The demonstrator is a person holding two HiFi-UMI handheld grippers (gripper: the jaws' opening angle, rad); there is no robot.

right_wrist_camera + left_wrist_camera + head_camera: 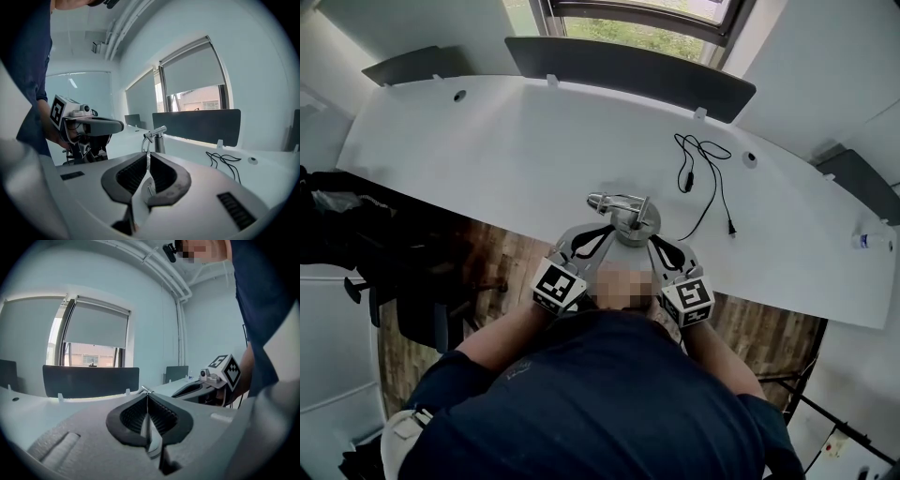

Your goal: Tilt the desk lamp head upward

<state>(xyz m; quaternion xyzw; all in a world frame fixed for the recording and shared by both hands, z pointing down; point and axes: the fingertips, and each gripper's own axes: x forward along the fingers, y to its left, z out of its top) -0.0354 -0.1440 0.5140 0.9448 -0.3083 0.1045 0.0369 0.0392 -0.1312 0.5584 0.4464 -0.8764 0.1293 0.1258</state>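
A small silver desk lamp (624, 214) stands near the front edge of the white desk (487, 159), its round base under a short post and its slim head lying low toward the left. My left gripper (609, 231) and right gripper (653, 241) both point at the lamp's base from the near side. Each is shut, with nothing between its pads. In the right gripper view the lamp (155, 134) rises just beyond the tips of my right gripper (146, 157). Only a silver tip of the lamp (145, 389) shows over my left gripper (147, 397) in its own view.
A black cable (705, 178) lies loose on the desk right of the lamp. Dark divider panels (628, 67) line the far edge under a window. A black chair (412, 272) stands at the left over wooden floor. A small white object (870, 241) rests at the desk's right end.
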